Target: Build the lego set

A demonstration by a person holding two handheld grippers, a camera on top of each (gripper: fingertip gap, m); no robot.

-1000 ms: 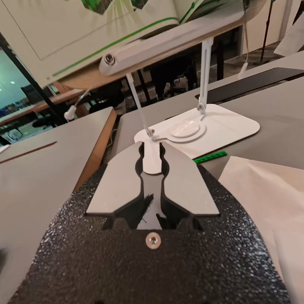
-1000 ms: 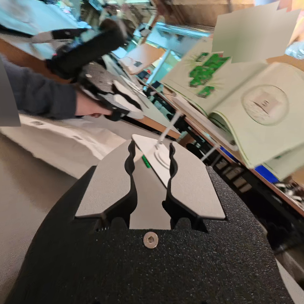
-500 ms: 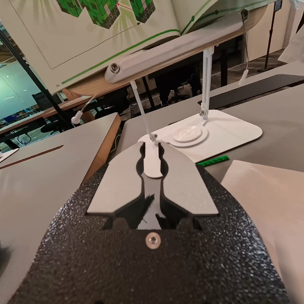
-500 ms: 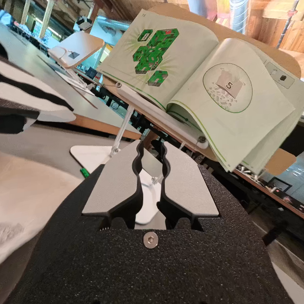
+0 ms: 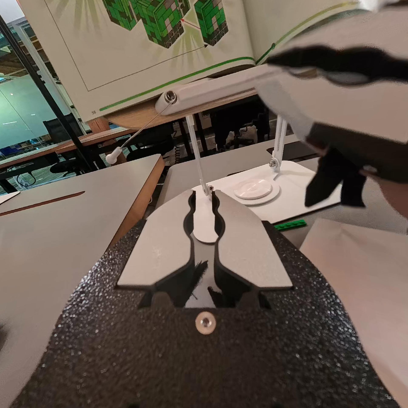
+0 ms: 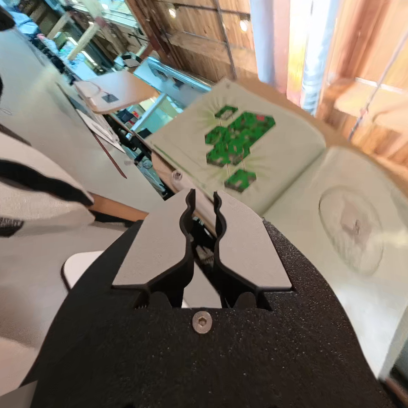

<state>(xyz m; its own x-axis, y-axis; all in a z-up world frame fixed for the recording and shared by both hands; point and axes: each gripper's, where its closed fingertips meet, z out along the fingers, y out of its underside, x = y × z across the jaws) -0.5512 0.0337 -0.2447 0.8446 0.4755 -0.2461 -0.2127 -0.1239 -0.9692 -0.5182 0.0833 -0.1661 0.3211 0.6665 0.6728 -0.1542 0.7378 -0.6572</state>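
A flat green lego plate (image 5: 290, 225) lies on the grey table by the white base (image 5: 298, 198) of a book stand. The open instruction booklet (image 5: 154, 55) rests on that stand and shows green block models; it is blurred in the right wrist view (image 6: 242, 154). My left gripper (image 5: 204, 193) hovers low in front of the base, with its jaws drawn to a narrow slit and nothing between them. My right gripper (image 6: 204, 194) points up at the booklet's lower edge with the same narrow slit, also empty. It also crosses the left wrist view as a blur (image 5: 331, 110).
A pale paper bag (image 5: 353, 287) lies on the table to the right of my left gripper. A second grey table (image 5: 66, 209) stands to the left across a gap. The stand's thin white legs (image 5: 197, 163) rise from the base. My left gripper shows at the left edge (image 6: 44, 198). One gripper's finger ends stand about 10 centimeters off the other's. My left gripper's tips are some 12 centimeters from the flat green lego plate (image 5: 290, 225).
My right gripper swung from the table up towards the booklet and its jaws narrowed. It now crosses the upper right of the left wrist view. My left gripper drifted slightly towards the stand.
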